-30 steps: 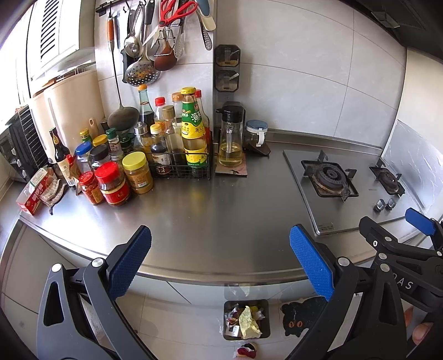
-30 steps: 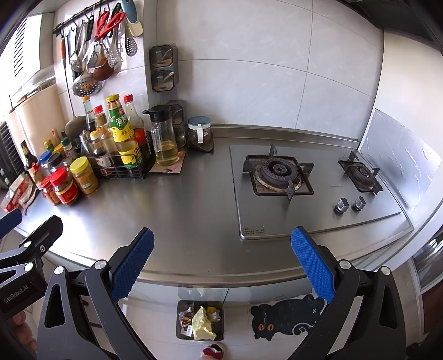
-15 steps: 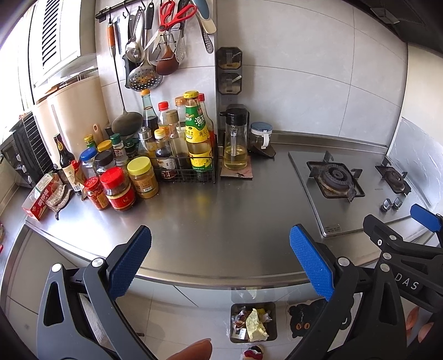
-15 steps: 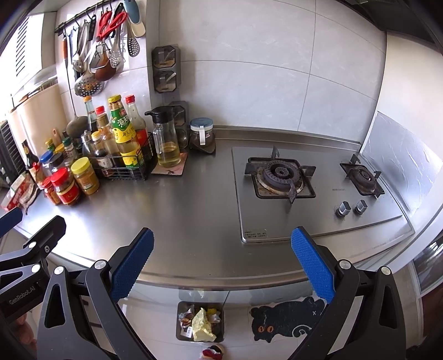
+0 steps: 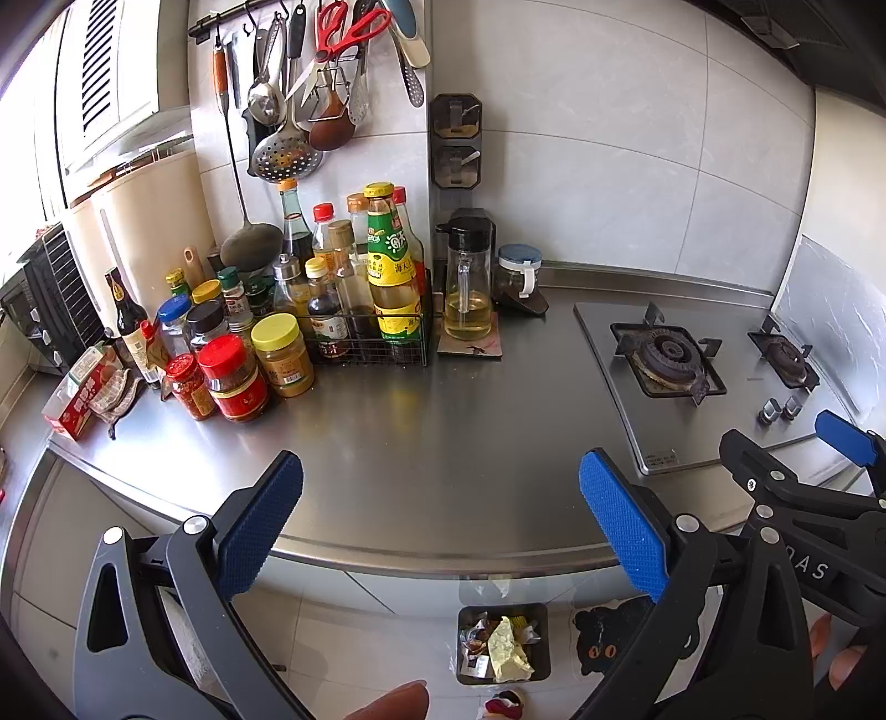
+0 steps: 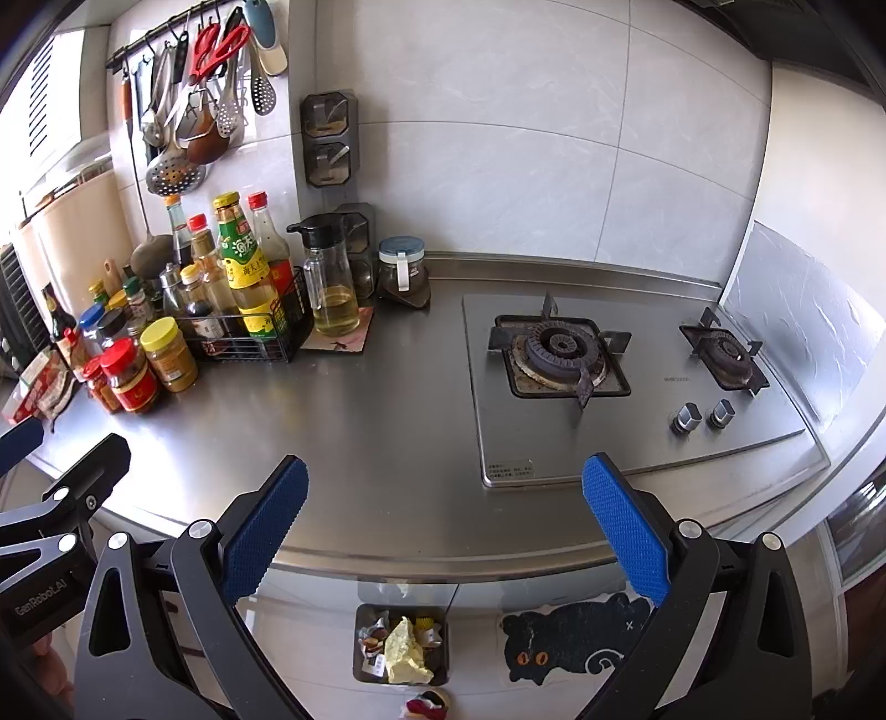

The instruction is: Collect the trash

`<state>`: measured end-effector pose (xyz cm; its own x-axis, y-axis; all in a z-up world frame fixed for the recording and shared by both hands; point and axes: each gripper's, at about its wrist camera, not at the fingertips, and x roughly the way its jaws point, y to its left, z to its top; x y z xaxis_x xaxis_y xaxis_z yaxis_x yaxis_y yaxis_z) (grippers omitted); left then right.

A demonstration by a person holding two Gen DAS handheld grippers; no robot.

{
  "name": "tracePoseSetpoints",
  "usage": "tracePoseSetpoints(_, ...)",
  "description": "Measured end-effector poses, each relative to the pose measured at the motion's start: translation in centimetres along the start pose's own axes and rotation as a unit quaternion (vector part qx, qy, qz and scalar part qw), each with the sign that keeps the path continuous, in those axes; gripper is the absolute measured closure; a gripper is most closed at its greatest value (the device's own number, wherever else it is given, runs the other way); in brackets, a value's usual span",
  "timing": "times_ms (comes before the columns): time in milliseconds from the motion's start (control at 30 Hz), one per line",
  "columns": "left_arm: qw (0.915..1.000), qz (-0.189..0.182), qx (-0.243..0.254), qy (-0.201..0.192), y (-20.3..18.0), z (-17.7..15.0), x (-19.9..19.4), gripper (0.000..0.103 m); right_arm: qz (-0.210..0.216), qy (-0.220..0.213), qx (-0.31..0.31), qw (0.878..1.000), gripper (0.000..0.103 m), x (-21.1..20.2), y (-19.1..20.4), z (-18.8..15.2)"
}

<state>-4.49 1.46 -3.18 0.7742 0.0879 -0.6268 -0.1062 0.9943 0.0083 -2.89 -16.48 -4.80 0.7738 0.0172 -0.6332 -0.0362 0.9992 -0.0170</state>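
Since the crumpled yellow paper (image 6: 406, 651) and wrappers in the small dark bin (image 6: 362, 615) on the near floor look light and soft, either wide-open, empty gripper, left (image 5: 440, 520) or right (image 6: 446, 523), could pinch a fold.

Kitchen interior, taken with the stove (image 6: 559, 354) as landmark. The stove, with two burners and two knobs, is set into a steel counter (image 5: 443, 443) that extends to its left. Behind it rises a wall (image 6: 554, 138) of large pale grey tiles; to its right stands a reflective foil-like panel (image 6: 803, 321). High on the wall to the left of the stove, a rail (image 5: 266, 11) carries hanging utensils, and two small boxes (image 6: 326, 138) are mounted nearer the stove. Far left, bright daylight enters by a window (image 5: 33, 111). Below the counter, in front of the stove, a pale tiled floor (image 6: 310, 653) bears a black cat-shaped mat (image 6: 559, 637).
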Motion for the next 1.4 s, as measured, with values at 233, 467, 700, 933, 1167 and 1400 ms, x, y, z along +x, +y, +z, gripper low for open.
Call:
tracePoseSetpoints(233, 1.0, 0.002, 0.0, 0.0, -0.05, -0.02, 0.0, 0.008, 0.003, 0.001, 0.001, 1.0, 0.003, -0.02, 0.06, -0.09)
tracePoseSetpoints(467, 1.0, 0.002, 0.0, -0.001, -0.02, -0.04, -0.17, 0.008, 0.002, 0.001, 0.001, 1.0, 0.003, -0.04, 0.07, -0.08)
tracePoseSetpoints(700, 1.0, 0.002, 0.0, 0.0, -0.1, -0.04, -0.25, 0.008, 0.003, 0.0, 0.001, 1.0, 0.003, -0.07, 0.08, -0.08)
tracePoseSetpoints(933, 1.0, 0.0, 0.002, 0.003, -0.27, -0.17, -0.3, 0.008, 0.002, 0.0, 0.0, 1.0, 0.003, -0.33, 0.31, 0.03)
tracePoseSetpoints(1167, 1.0, 0.0, -0.002, 0.003, -0.33, -0.21, -0.53, 0.008, 0.002, 0.0, 0.0, 1.0, 0.003, -0.45, 0.28, 0.05)
tracePoseSetpoints(1400, 1.0, 0.001, -0.001, 0.002, -0.43, -0.13, -0.57, 0.008, 0.003, 0.0, 0.0, 1.0, 0.003, -0.47, 0.22, 0.0)
